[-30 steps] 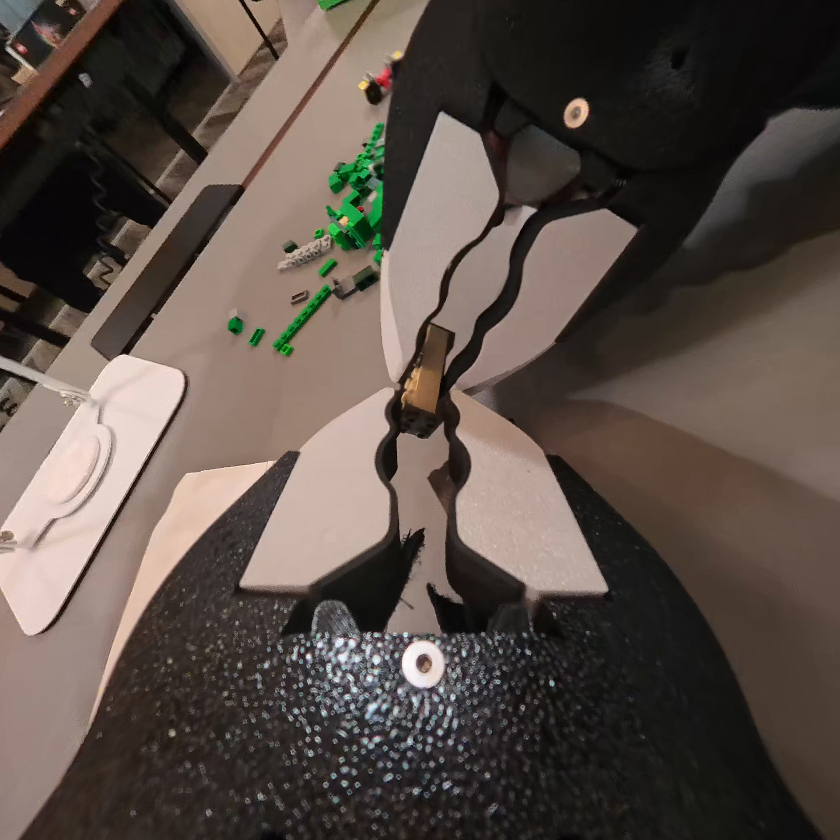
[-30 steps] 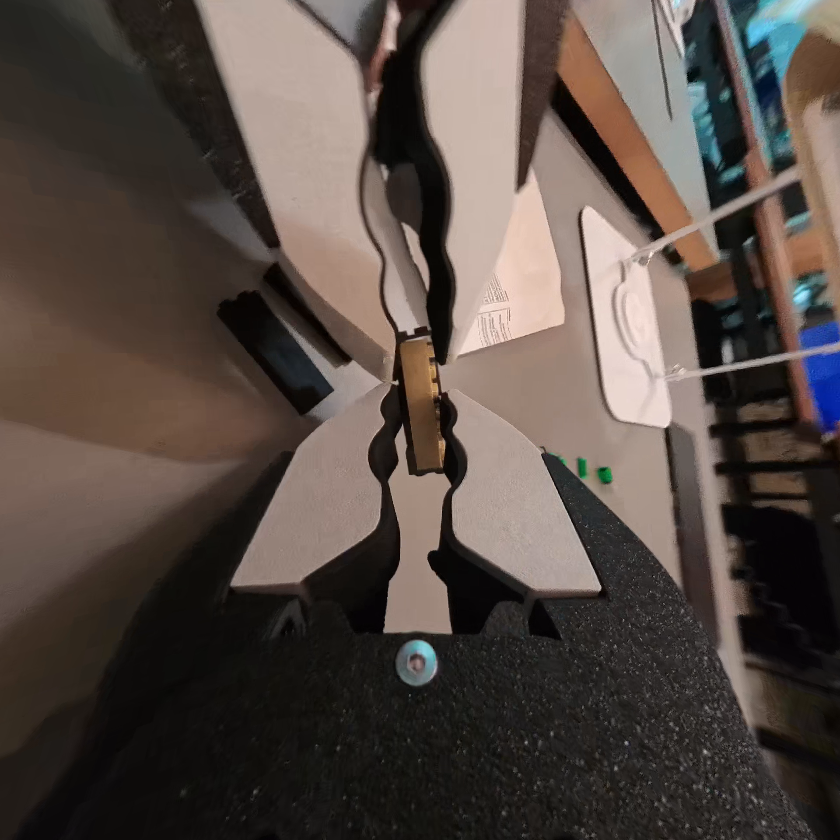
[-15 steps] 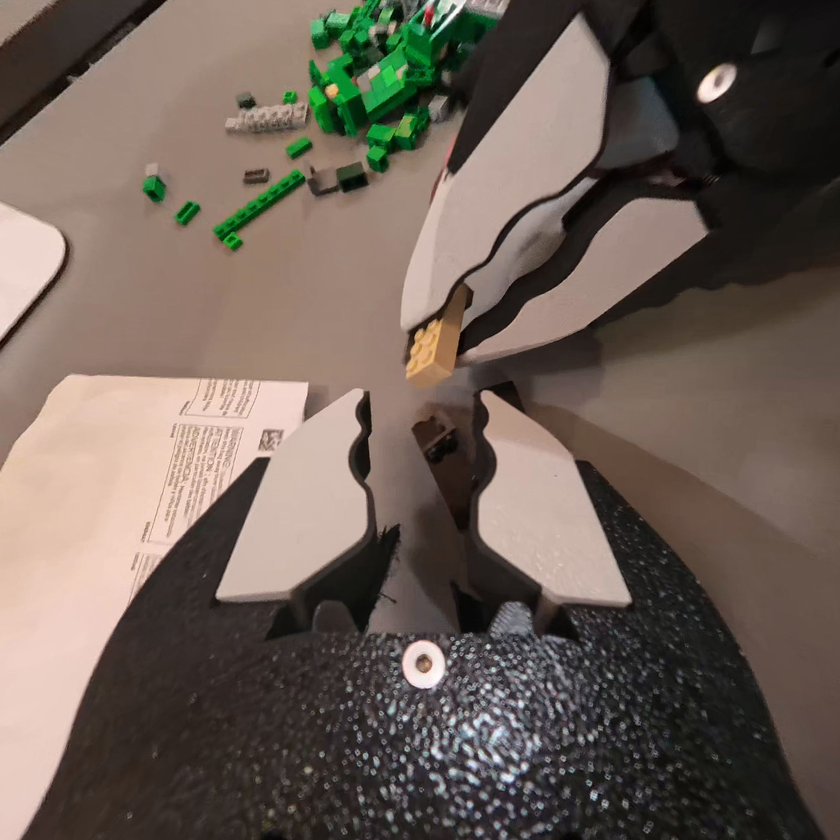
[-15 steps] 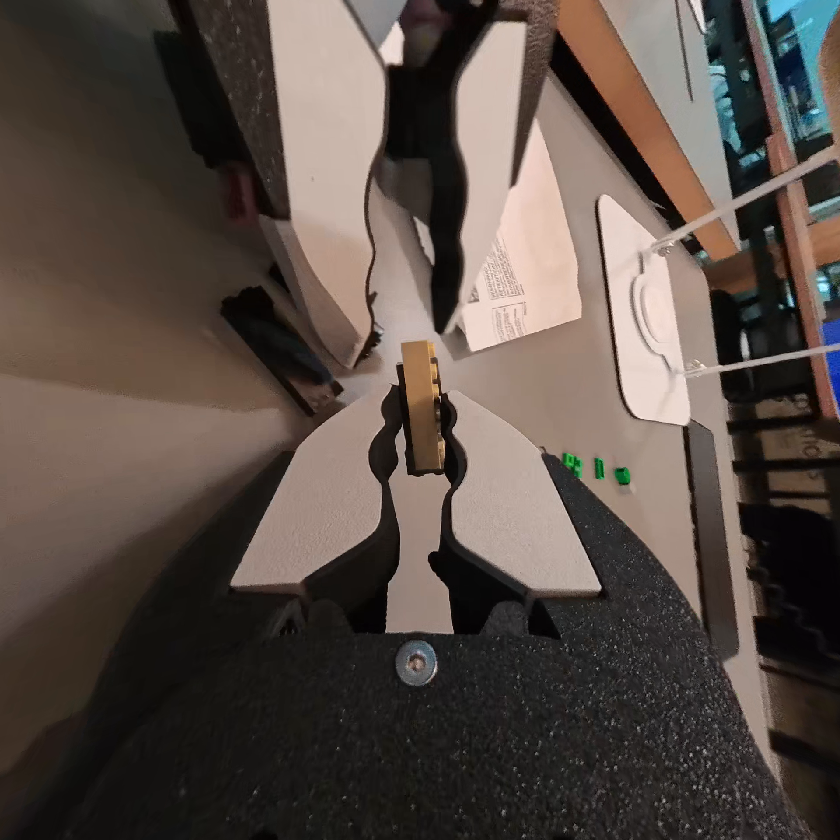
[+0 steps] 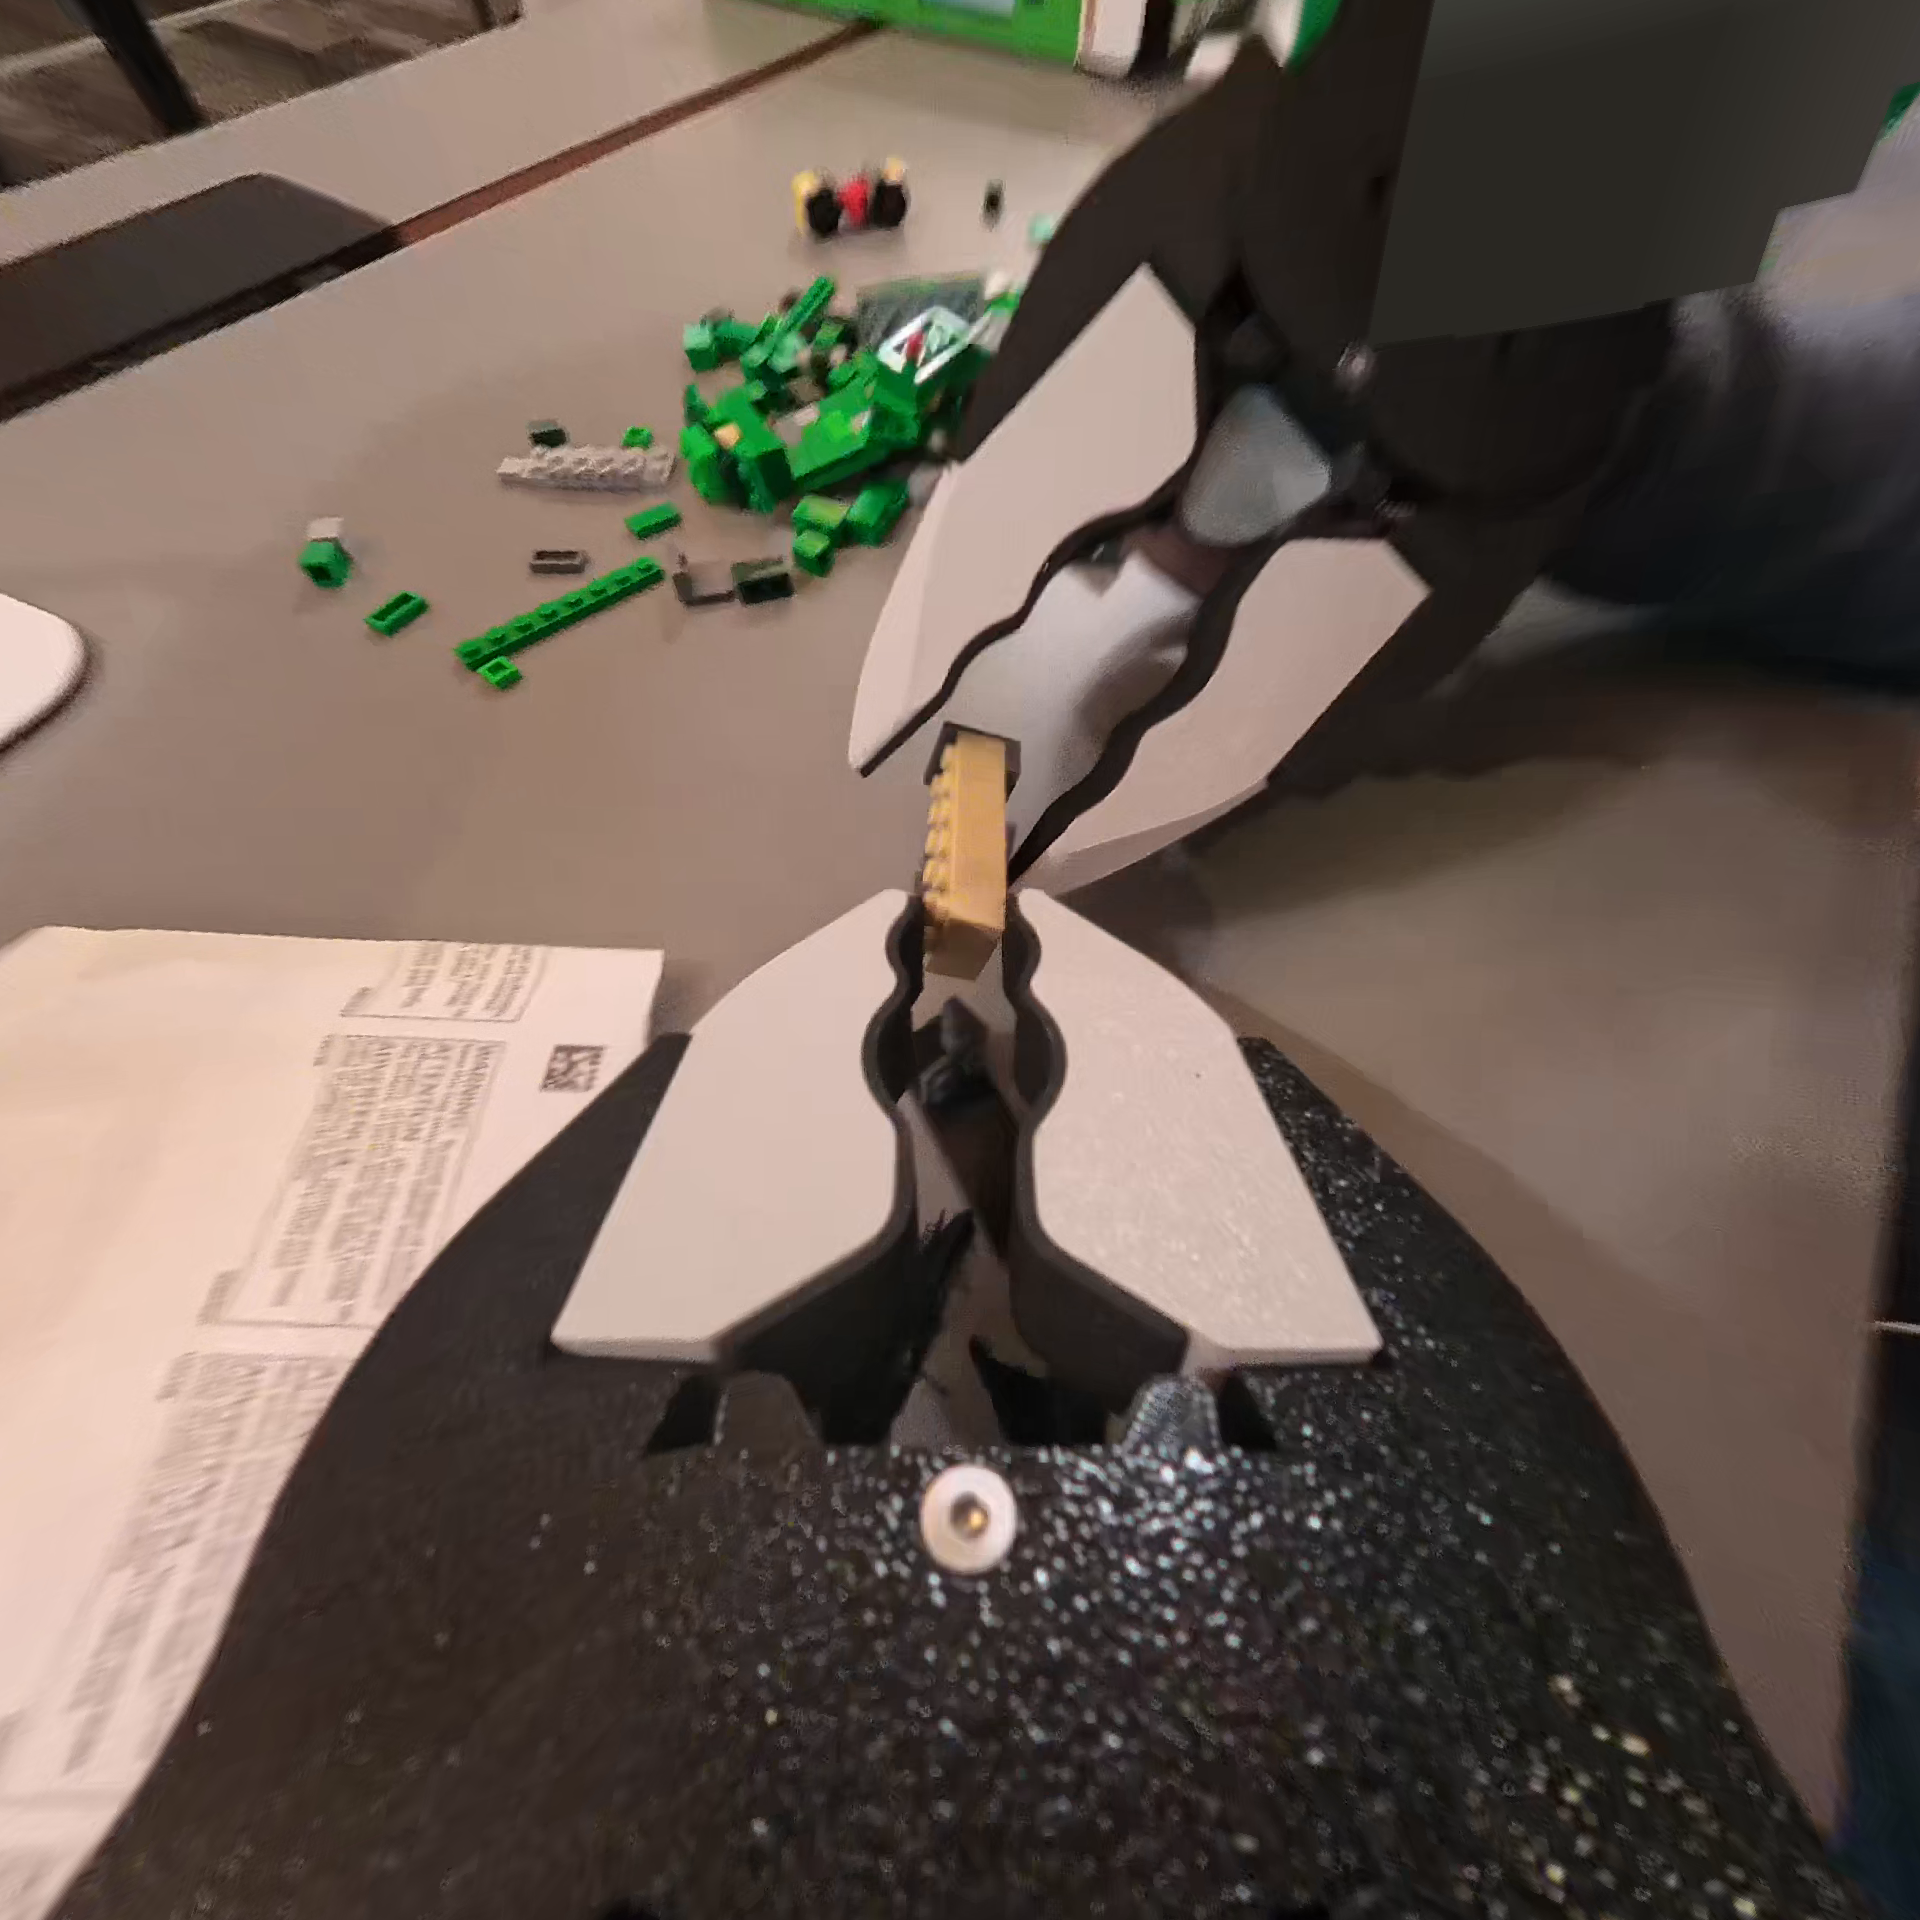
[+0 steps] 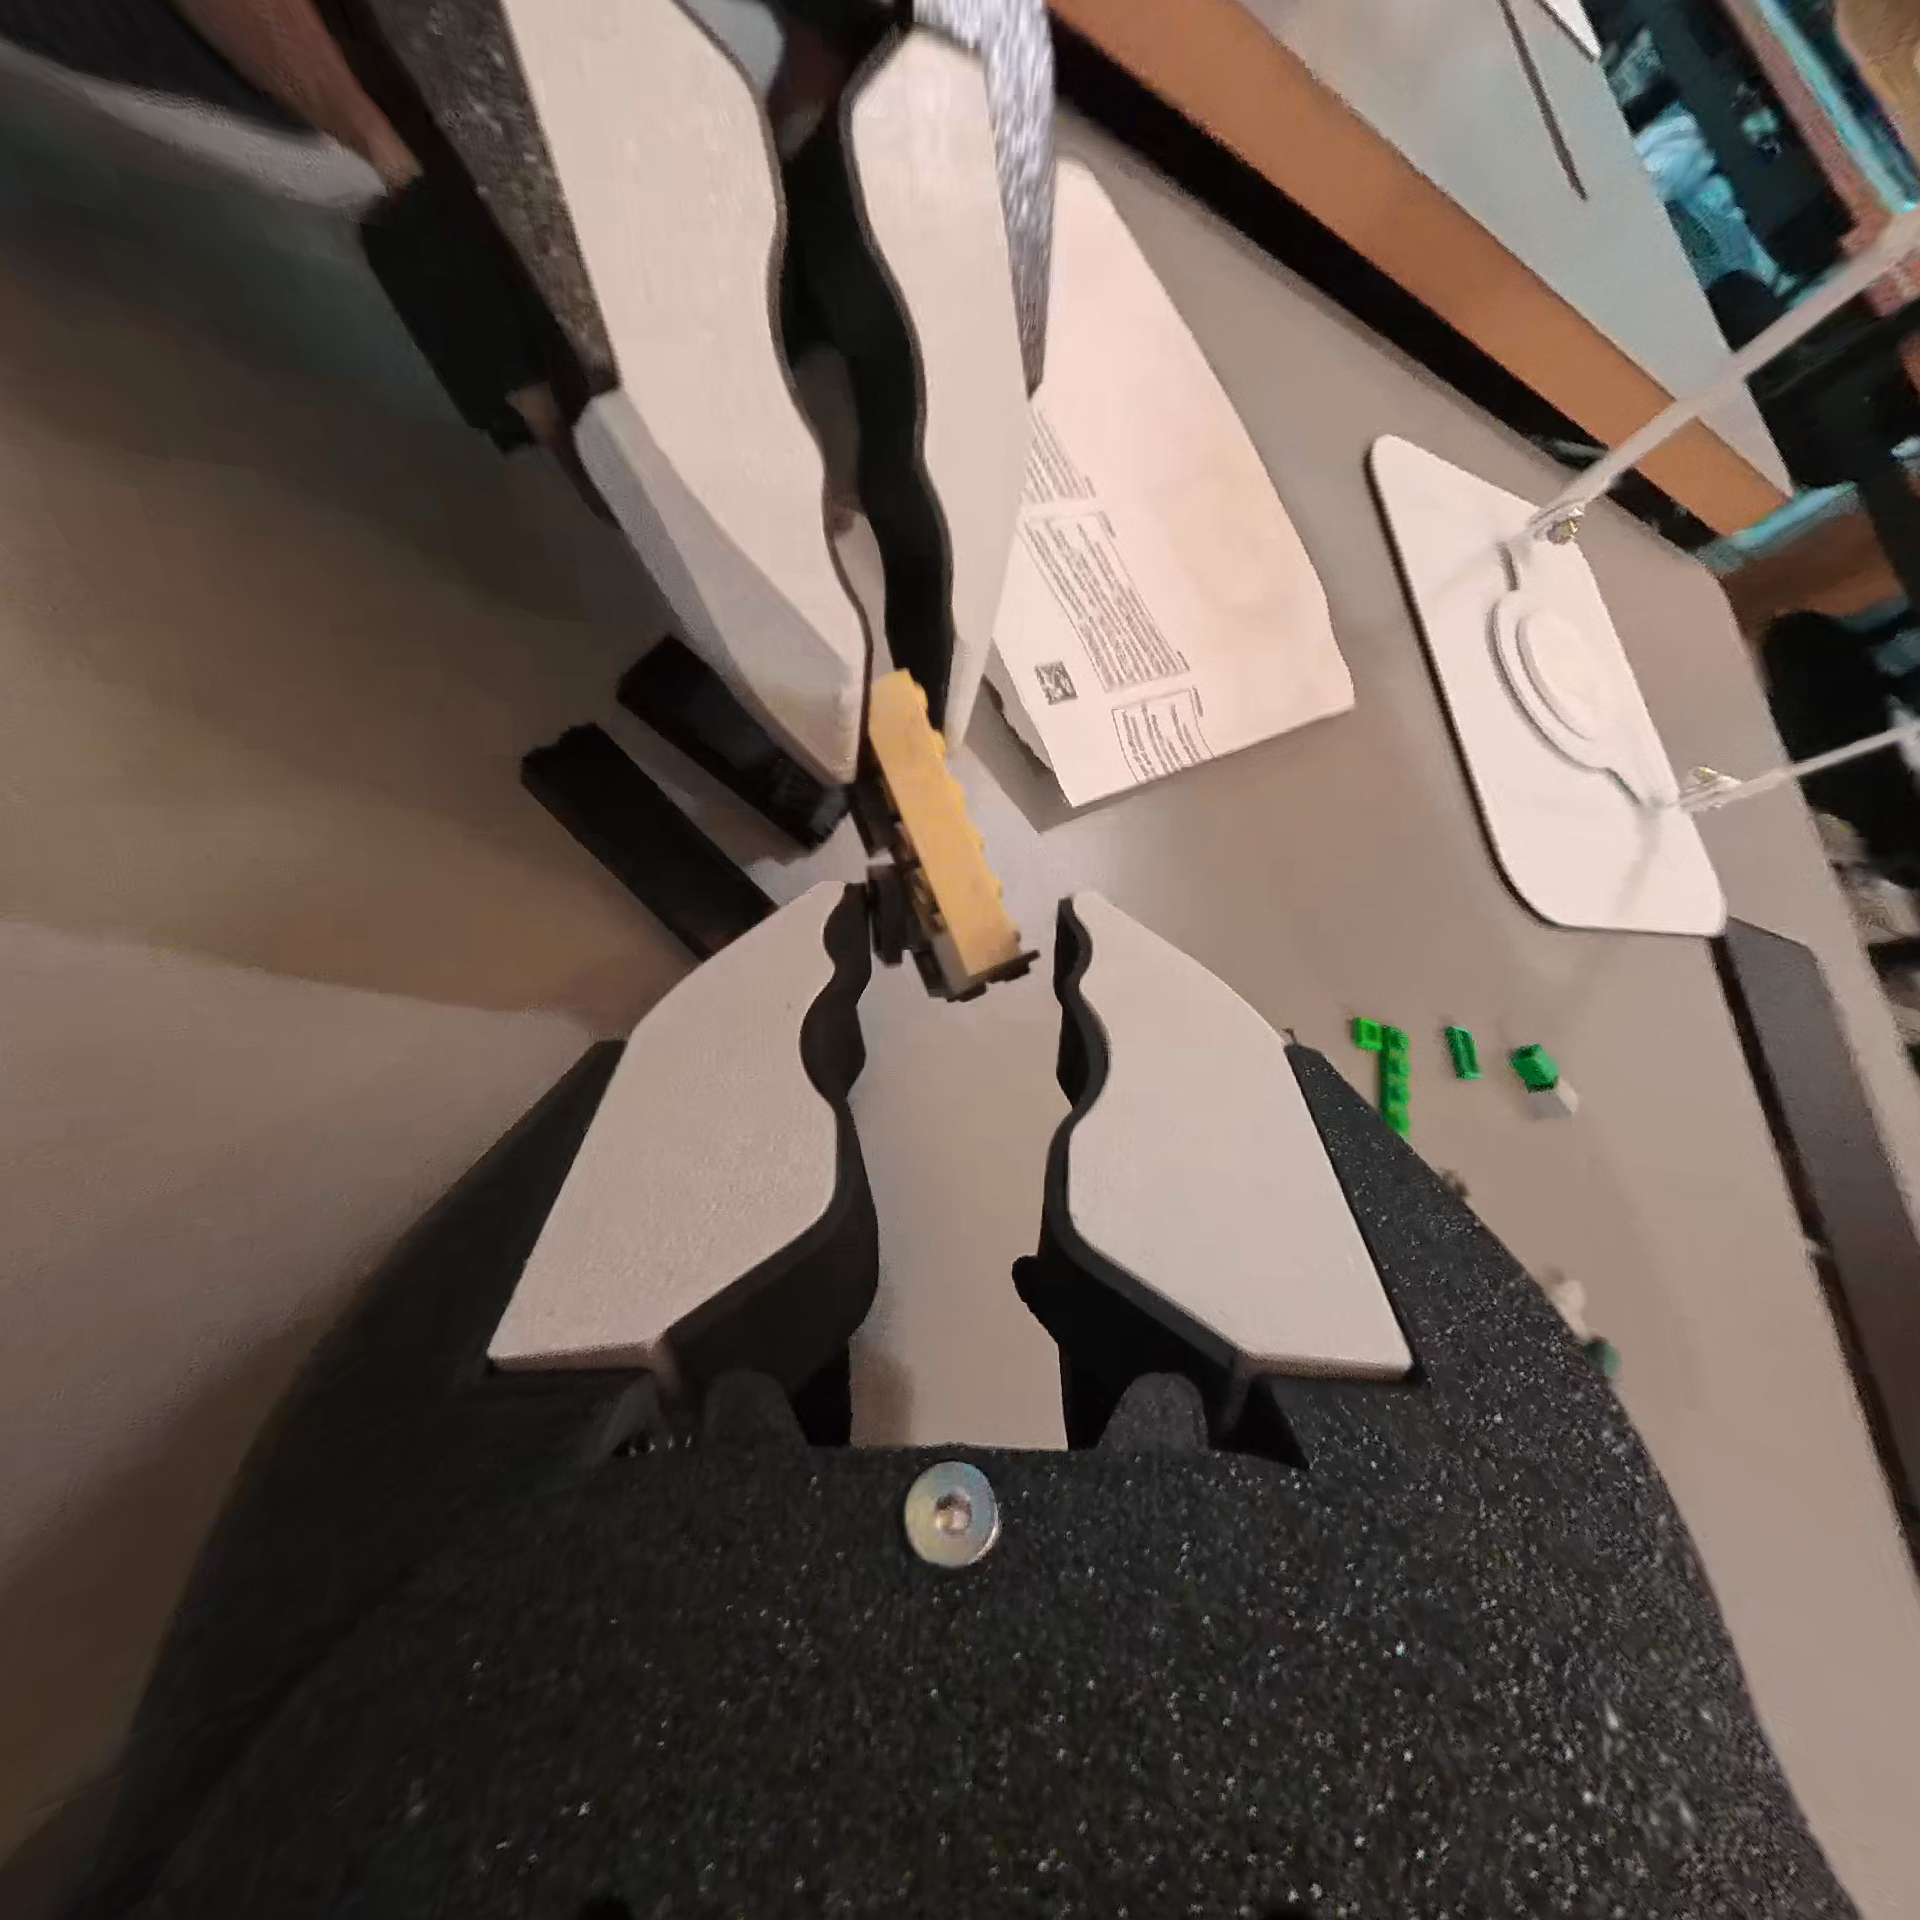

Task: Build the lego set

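A brick [image 5: 966,862] is held between the left tongs [image 5: 961,940] and the right tongs [image 6: 951,935], above the counter [image 5: 312,790]. A printed sheet [image 5: 260,1195] is laid beside them; loose pieces [image 5: 790,436] are scattered farther in.

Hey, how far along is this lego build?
Early on. Done: only a tan plate with a dark piece clipped on. In hand: the left tongs grip it; the right tongs are open. Left: the green bricks lie loose.
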Action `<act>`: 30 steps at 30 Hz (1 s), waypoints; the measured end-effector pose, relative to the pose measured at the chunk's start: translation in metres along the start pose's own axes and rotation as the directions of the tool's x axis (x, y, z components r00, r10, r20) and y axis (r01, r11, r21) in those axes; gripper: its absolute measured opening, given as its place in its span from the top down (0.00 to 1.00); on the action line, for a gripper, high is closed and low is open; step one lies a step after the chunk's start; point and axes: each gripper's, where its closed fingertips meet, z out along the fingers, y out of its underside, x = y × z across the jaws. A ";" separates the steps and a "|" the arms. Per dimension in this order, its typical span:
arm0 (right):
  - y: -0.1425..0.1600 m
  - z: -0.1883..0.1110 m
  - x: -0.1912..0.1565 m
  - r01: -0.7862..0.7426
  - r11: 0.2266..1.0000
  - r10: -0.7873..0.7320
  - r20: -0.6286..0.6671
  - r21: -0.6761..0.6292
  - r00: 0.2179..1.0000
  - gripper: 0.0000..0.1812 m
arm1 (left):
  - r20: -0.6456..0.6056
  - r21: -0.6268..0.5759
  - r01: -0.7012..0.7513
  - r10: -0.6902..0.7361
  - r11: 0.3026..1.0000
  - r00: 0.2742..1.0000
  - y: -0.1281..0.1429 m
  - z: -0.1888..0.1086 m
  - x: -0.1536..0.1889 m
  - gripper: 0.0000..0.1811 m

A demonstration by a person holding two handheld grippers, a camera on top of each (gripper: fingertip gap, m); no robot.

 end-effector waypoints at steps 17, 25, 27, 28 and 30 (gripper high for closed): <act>-0.004 0.005 0.003 -0.312 0.949 0.309 0.066 0.050 0.949 0.89 | -0.082 0.036 0.250 -0.247 0.967 0.966 0.003 -0.007 -0.009 0.92; 0.014 0.011 -0.012 -0.166 0.978 0.176 0.078 -0.128 0.981 0.85 | -0.062 0.029 0.369 -0.367 0.929 0.928 0.005 -0.017 -0.018 0.92; 0.015 0.013 -0.016 -0.158 0.976 0.174 0.097 -0.147 0.980 0.82 | -0.083 0.040 0.410 -0.405 0.911 0.910 0.005 -0.017 -0.019 0.92; 0.015 0.014 -0.017 -0.164 0.975 0.179 0.099 -0.147 0.979 0.79 | -0.092 0.043 0.418 -0.413 0.907 0.906 0.006 -0.016 -0.019 0.92; 0.011 0.012 -0.015 -0.197 0.974 0.209 0.105 -0.113 0.972 0.76 | -0.115 0.051 0.428 -0.420 0.902 0.900 0.005 -0.015 -0.018 0.92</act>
